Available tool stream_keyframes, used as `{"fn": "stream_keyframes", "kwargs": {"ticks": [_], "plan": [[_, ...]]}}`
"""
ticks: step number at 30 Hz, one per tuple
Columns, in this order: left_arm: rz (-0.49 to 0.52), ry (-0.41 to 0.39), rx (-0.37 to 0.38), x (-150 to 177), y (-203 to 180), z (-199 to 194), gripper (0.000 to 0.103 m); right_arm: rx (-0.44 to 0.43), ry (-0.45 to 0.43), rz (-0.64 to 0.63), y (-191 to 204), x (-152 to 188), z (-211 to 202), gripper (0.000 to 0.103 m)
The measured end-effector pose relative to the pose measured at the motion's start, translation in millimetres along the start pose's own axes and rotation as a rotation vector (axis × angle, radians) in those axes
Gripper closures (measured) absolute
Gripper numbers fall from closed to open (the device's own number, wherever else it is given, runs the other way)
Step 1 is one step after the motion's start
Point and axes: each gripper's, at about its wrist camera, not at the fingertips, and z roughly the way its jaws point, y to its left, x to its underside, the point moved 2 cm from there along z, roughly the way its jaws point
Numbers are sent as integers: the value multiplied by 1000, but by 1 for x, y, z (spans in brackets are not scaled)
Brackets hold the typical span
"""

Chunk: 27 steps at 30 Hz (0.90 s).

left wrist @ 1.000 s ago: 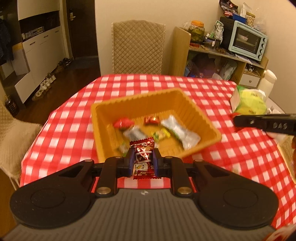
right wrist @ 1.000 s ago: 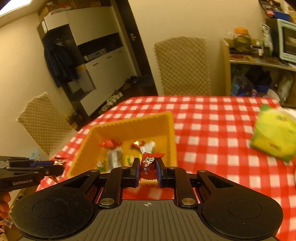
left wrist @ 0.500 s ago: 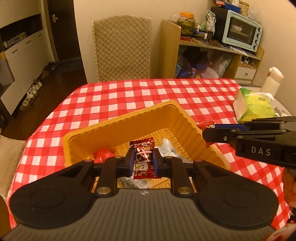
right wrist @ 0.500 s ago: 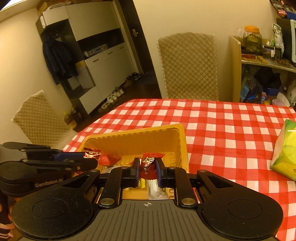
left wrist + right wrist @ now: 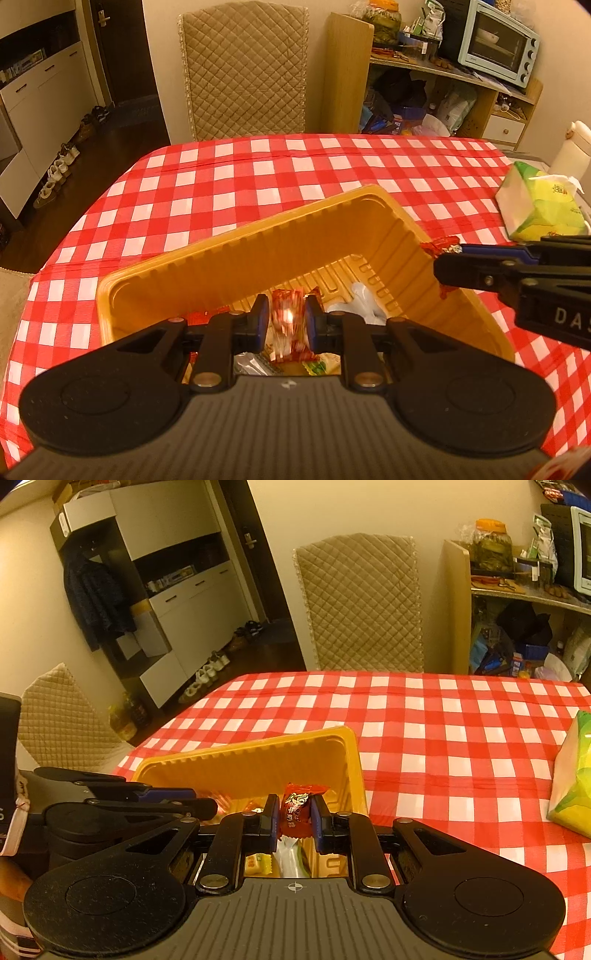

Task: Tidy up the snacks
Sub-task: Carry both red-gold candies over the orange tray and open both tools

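A yellow plastic tray [image 5: 236, 240] sits on the red-checked tablecloth [image 5: 258, 177] and holds several wrapped snacks, among them a white wrapper [image 5: 358, 299]. My left gripper [image 5: 284, 325] hangs over the tray's inside, shut on a red snack packet [image 5: 286, 321] that looks blurred. My right gripper [image 5: 293, 821] is over the tray [image 5: 251, 749] near its right wall, shut on a red candy [image 5: 297, 806]. In the left wrist view the right gripper [image 5: 447, 254] reaches in over the tray's right rim. In the right wrist view the left gripper [image 5: 207, 806] comes in from the left.
A green and yellow tissue pack [image 5: 543, 206] lies on the cloth to the right of the tray. A white bottle [image 5: 570, 151] stands behind it. A quilted chair [image 5: 243, 70] stands at the table's far side, and another chair [image 5: 55, 716] at its left. A cluttered shelf holds a toaster oven [image 5: 498, 40].
Both grippers have moved forward and down over the tray, each still holding its red snack. The right gripper has come closer to the left one above the tray's right rim.
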Motion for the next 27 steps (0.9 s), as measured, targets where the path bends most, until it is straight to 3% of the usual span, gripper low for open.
{"fn": "stream_keyframes", "kwargs": {"ticks": [13,21,23,27], "plan": [[-19,7,15,8,13,-10,83,6,8,-1,-3,-1,9,85],[-38,-9,8,13,22,-25,65,-9,-21,-2,1,-12,16,83],[-45,-13,4,14,24,-30,62,-15,-17,19,-1,-15,18,77],[-60,-22,4,19,28,-40,50,4,-48,31,-3,-15,11,43]]}}
